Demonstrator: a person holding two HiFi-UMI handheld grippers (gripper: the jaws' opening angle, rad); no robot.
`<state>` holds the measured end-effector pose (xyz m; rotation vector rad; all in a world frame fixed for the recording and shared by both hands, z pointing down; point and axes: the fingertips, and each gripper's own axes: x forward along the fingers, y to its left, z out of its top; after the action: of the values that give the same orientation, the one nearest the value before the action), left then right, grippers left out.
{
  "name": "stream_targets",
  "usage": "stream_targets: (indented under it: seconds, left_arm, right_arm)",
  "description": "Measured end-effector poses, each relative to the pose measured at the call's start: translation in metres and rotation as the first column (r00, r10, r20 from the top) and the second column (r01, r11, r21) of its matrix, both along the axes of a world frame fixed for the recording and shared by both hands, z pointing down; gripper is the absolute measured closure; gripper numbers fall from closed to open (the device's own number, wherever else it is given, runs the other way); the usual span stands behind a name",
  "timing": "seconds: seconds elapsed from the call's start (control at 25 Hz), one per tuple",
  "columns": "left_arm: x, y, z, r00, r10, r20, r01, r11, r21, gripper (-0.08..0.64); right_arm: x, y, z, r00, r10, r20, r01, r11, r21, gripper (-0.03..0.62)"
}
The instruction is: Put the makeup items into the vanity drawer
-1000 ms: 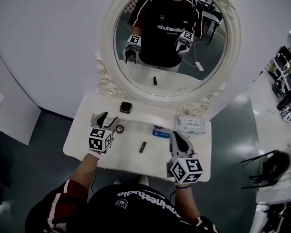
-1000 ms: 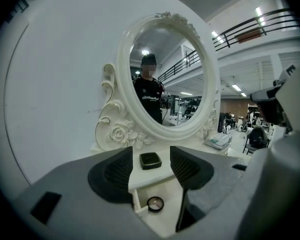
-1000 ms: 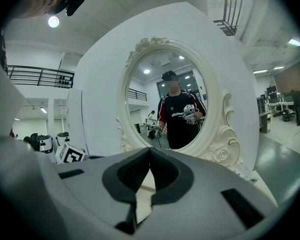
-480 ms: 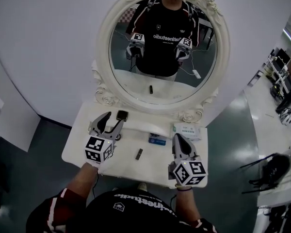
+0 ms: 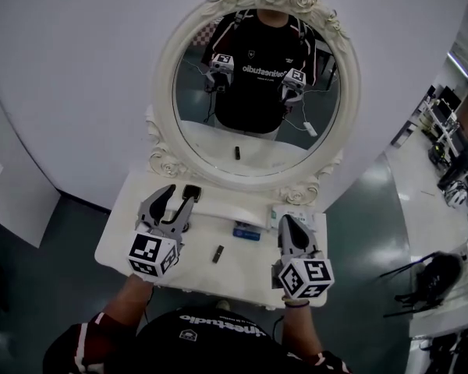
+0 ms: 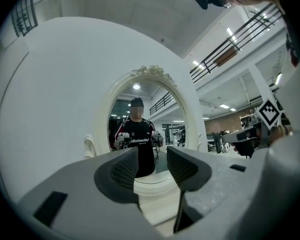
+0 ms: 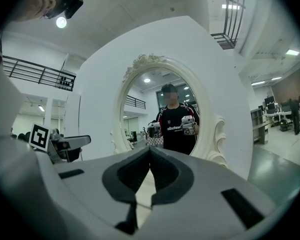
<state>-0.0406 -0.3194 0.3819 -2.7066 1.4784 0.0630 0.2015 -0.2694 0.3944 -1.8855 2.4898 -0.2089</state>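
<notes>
White vanity top [image 5: 118, 234] below the oval mirror [image 5: 253, 142] carries the makeup: a black compact [image 5: 191, 192] just past the left gripper [image 5: 176, 202], and a small dark tube [image 5: 217, 253] between the two grippers (long axis toward the mirror). The left gripper is nearer the compact, raised and aimed at the mirror, its jaws closing on nothing. The right gripper [image 5: 288, 223] hovers, jaws together and empty. No drawer shows.

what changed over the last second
The left gripper swung forward toward the black compact; its jaws are closing with nothing between them. The right gripper stayed shut and in place; the small dark tube and blue box lie where they were.
</notes>
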Motion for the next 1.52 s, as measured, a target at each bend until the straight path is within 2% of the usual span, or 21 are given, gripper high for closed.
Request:
stream_targets:
  seconds: [0.12,0.28,0.68,1.08,1.24,1.52]
  left_arm:
    - [-0.001,0.005,-0.004,0.999,-0.02,0.03,0.02,0.999,0.026,0.42]
    - [-0.002,0.01,-0.006,0.999,-0.031,0.019,0.03,0.999,0.021,0.471]
    - [-0.003,0.018,-0.006,0.999,-0.038,0.02,0.038,0.999,0.011,0.538]
    - [-0.007,0.02,-0.001,0.999,-0.051,-0.002,0.051,0.999,0.003,0.554]
    - [-0.008,0.019,0.002,0.999,-0.052,0.001,0.052,0.999,-0.001,0.554]
    - [-0.009,0.018,0.006,0.999,-0.051,-0.004,0.051,0.999,-0.013,0.554]
  right_arm:
    - [0.001,0.001,0.001,1.0,0.008,-0.008,-0.008,1.0,0.0,0.594]
    - [0.003,0.002,0.001,1.0,0.012,-0.016,-0.012,1.0,-0.002,0.594]
    - [0.002,0.007,0.001,1.0,0.011,-0.013,-0.011,1.0,-0.005,0.594]
    - [0.003,0.008,0.004,1.0,0.01,-0.005,-0.01,1.0,-0.01,0.594]
    - [-0.001,0.007,0.004,0.999,0.007,-0.049,-0.007,1.0,-0.008,0.595]
    - [-0.001,0.008,0.004,0.998,0.016,-0.054,-0.016,1.0,-0.004,0.598]
